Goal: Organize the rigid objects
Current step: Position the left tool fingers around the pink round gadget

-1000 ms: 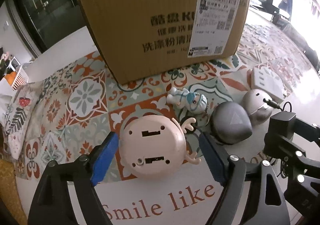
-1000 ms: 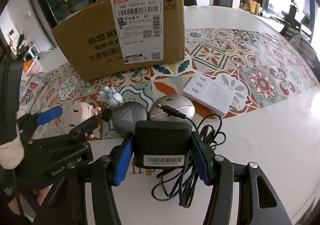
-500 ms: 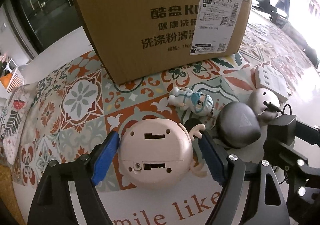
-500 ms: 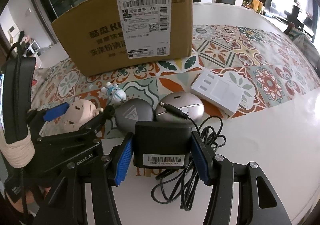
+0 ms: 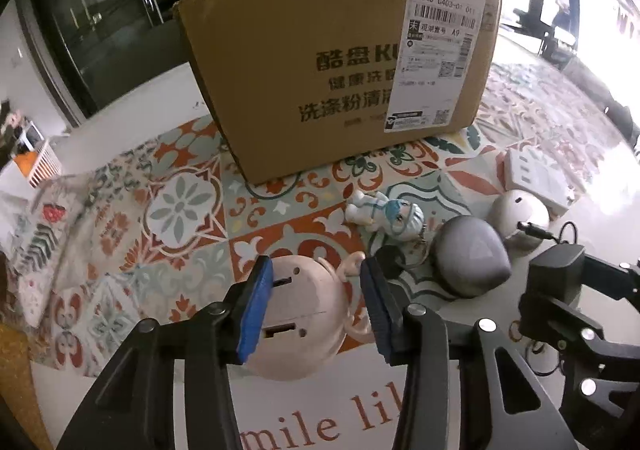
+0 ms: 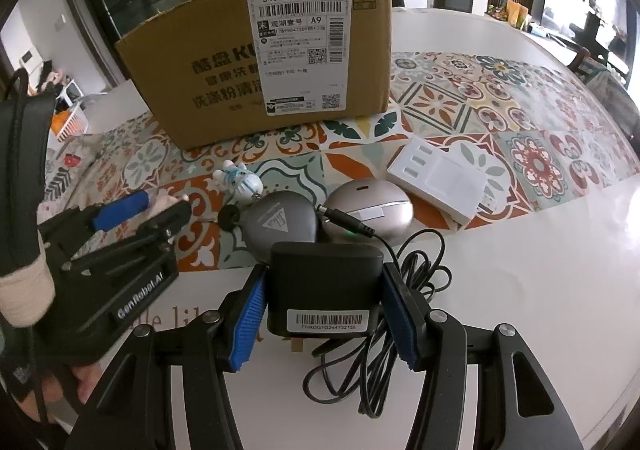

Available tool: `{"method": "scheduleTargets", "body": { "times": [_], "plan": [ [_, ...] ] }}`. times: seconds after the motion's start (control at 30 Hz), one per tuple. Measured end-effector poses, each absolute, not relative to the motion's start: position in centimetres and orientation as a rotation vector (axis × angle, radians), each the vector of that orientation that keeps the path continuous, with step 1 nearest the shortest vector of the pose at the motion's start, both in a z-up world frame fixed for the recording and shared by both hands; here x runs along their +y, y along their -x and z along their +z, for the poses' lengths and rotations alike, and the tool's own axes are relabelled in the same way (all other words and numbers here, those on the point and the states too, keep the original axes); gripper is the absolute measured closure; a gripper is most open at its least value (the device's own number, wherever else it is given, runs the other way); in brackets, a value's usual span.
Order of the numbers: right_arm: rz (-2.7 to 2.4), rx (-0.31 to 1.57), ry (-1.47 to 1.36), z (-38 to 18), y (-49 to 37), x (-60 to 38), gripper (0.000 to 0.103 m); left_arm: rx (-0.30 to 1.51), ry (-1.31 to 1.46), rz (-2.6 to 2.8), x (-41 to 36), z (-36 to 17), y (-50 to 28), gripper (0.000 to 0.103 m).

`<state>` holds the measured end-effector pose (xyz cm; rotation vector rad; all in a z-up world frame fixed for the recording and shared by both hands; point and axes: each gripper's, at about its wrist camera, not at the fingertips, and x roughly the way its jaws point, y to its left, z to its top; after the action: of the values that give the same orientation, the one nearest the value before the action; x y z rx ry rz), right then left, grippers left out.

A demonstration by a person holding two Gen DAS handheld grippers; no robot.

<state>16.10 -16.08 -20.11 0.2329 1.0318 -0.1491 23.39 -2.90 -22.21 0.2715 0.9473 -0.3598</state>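
Note:
In the left wrist view a round pink toy with antlers (image 5: pixel 304 314) lies underside up at the mat's near edge. My left gripper (image 5: pixel 316 270) is closing its jaws and both blue pads press on the toy's sides. In the right wrist view my right gripper (image 6: pixel 323 278) is shut on a black power adapter (image 6: pixel 324 290), whose coiled cable (image 6: pixel 400 290) trails to the right on the table. The left gripper (image 6: pixel 156 206) shows at the left there, held by a gloved hand. The toy is almost hidden in that view.
A tall cardboard box (image 6: pixel 260 70) stands at the back on the patterned mat (image 6: pixel 520 122). In front of it lie a small white figurine (image 6: pixel 240 178), a dark grey case (image 6: pixel 280 222), a silver case (image 6: pixel 372 202) and a white charger block (image 6: pixel 436 178).
The left gripper's jaws have come together from wide apart onto the pink toy. The right gripper and its adapter have kept still.

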Motion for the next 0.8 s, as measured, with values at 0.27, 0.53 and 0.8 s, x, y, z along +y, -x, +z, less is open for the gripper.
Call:
{"method": "scheduleTargets", "body": {
  "times": [0.27,0.53,0.8],
  "plan": [
    [-0.139,1.014,-0.218,-19.4,-16.0,-15.6,0.047,0.950,-0.232,-0.349,-1.8,-22.1,-22.6,0.041],
    [-0.108,1.043,-0.213,-20.0,-16.7,-15.4,0.047,0.964,-0.207,-0.311,-1.1,-22.6,-23.0,0.032],
    [-0.097,1.053,-0.215,-20.2,-17.4,-15.5,0.047,0.976,-0.148,-0.282,-1.1,-22.9,-23.9,0.028]
  ]
}}
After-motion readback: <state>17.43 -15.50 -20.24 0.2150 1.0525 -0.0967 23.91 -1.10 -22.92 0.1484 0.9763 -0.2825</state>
